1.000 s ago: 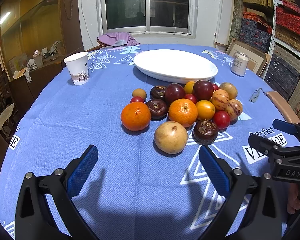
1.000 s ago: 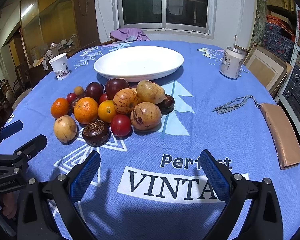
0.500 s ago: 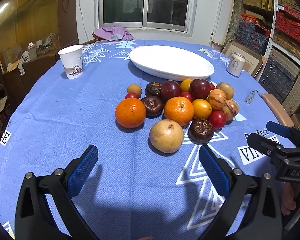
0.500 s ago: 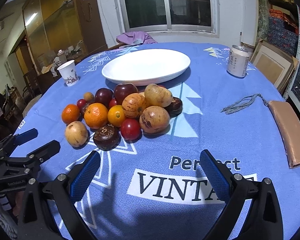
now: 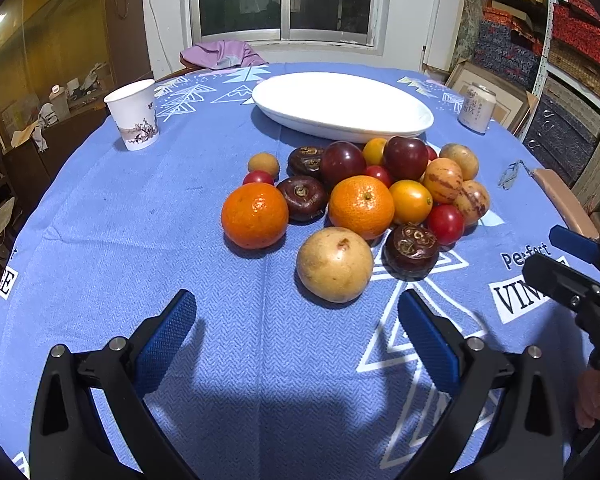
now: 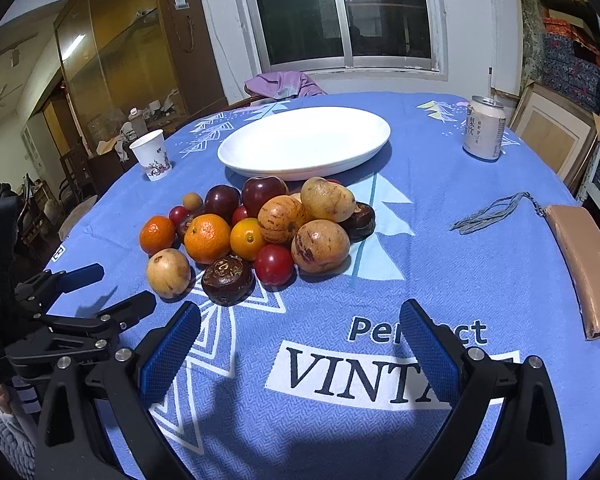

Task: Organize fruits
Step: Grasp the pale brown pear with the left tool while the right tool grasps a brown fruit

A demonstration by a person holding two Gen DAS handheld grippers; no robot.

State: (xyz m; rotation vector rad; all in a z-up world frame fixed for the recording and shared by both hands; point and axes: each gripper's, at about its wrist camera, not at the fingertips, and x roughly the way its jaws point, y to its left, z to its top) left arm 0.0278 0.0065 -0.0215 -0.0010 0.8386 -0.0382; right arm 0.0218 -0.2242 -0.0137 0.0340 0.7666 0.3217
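Fruit pile [image 5: 364, 196]: lay heaped on the blue tablecloth [image 5: 140, 240], just before the white dish [image 5: 340, 104].
Left gripper [image 5: 296, 328]: spread wide, empty, near the tan fruit [image 5: 334, 264].
Right gripper [image 6: 300, 340]: spread wide, empty, near the pile.

A dark sliding window [image 6: 348, 16] sits in the white wall. Left of the window stands a glass-fronted wooden cabinet [image 6: 116, 64]; right of it, framed pictures [image 6: 552, 132] lean below shelves of patterned boxes [image 5: 580, 40].
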